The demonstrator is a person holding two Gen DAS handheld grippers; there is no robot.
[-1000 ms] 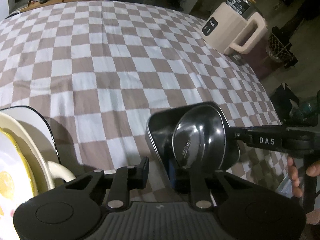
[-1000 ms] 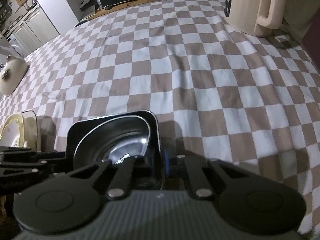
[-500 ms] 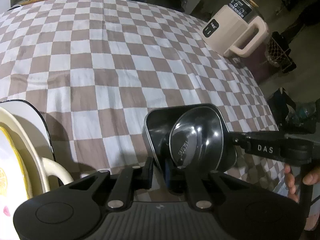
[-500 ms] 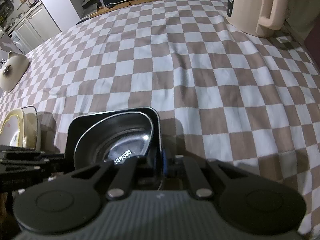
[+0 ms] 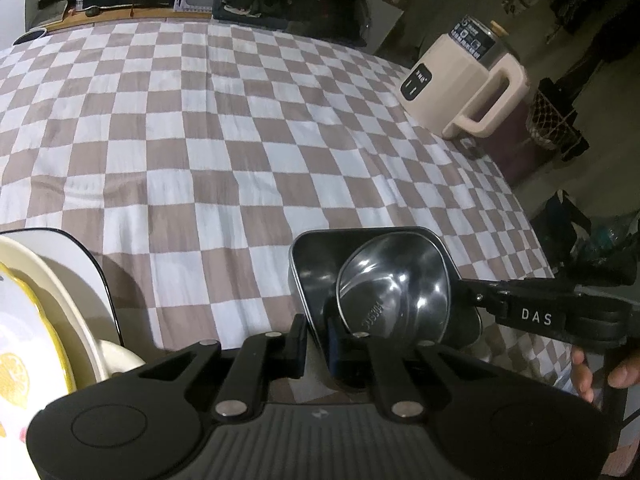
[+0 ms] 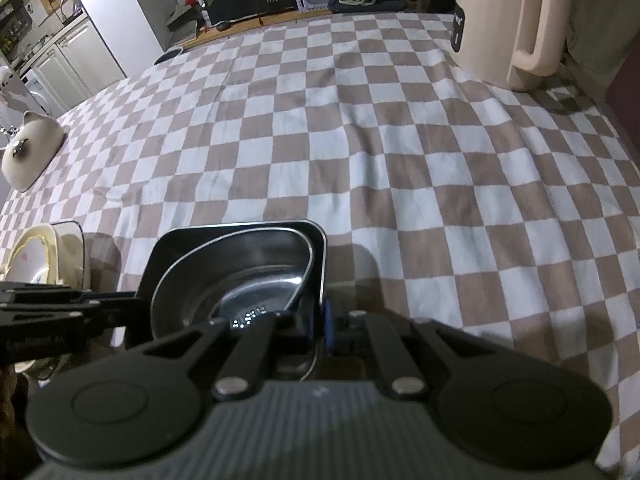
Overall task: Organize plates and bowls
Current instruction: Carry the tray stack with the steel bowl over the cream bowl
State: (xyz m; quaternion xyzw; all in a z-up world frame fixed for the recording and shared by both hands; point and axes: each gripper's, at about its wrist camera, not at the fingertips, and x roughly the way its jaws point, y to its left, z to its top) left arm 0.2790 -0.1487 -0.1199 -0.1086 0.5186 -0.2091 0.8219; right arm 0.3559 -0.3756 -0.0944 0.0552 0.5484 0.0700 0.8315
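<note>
Gripping the dark square tray [image 5: 316, 264] from opposite sides, your two tools pin it between them: your left gripper [image 5: 316, 338] is clamped on its left rim, your right gripper [image 6: 320, 326] pinched tight on its right rim. A shiny steel bowl [image 5: 394, 280] sits nested inside the tray, at the near edge of the checkered cloth [image 5: 240, 140]. Stacked plates [image 5: 44, 312], the top one lemon-printed, lie to the left, apart from the tray. A cream kettle [image 5: 460, 84] stands far right
</note>
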